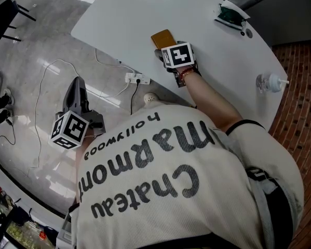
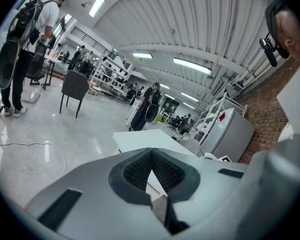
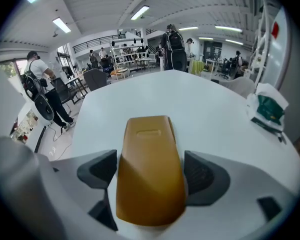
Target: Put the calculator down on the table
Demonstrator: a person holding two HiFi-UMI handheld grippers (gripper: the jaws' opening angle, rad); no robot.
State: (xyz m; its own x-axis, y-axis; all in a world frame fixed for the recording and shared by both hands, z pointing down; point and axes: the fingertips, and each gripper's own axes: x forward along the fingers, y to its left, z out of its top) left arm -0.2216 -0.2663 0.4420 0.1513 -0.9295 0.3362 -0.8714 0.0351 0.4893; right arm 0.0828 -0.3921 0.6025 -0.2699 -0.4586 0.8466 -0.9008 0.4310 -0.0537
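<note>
The calculator [image 1: 163, 38], tan back side up, lies flat on the white table [image 1: 145, 9] near its front edge. My right gripper [image 1: 165, 50] points down at it from the near side. In the right gripper view the calculator [image 3: 150, 169] rests between the dark pads [image 3: 97, 170]; the jaws stand wide and a gap shows on the left side, so nothing presses it. My left gripper [image 1: 77, 87] hangs beside the person's left hip over the floor, off the table. In its own view the left gripper [image 2: 151, 169] has its pads together with nothing held.
A green-and-white packet [image 1: 230, 15] lies at the table's far right, a clear bottle [image 1: 269, 82] at the right edge. A power strip [image 1: 137, 78] and cables lie on the floor below the table. A black chair [image 1: 4, 17] stands far left.
</note>
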